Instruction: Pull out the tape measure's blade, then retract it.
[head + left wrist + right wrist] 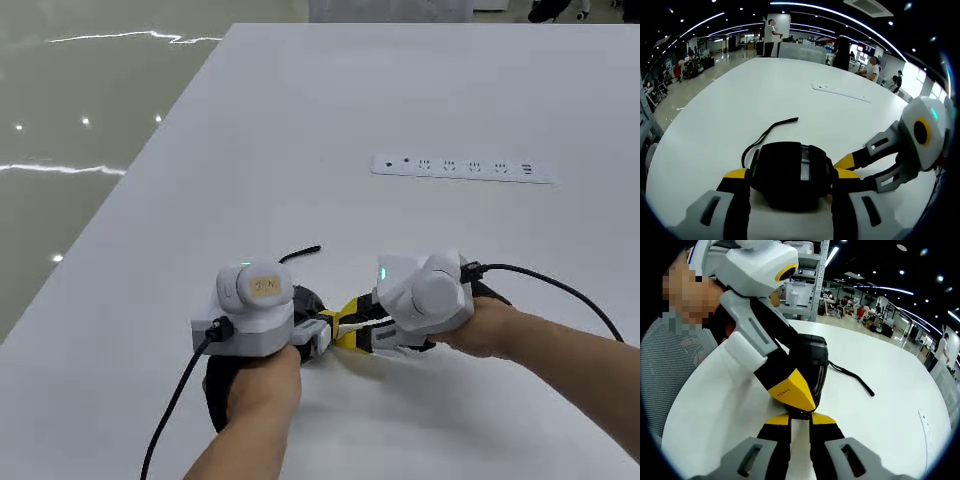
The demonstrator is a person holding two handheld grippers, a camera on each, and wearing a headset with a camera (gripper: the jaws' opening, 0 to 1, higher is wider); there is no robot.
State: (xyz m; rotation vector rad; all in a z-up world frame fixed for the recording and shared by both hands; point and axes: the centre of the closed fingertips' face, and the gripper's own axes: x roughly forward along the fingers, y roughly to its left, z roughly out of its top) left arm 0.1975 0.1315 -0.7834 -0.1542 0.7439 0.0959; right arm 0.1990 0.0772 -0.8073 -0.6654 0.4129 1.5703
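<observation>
At left is a shiny floor [90,130], then the white table [330,110] with a power strip [462,167]. The left gripper [318,335] clamps the black tape measure [790,170]. The right gripper [800,422] is narrow at the case; if it grips, I cannot tell.

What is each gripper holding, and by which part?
Left gripper clamps the tape measure by its case sides; right gripper pinches its front end, probably the blade tip.
</observation>
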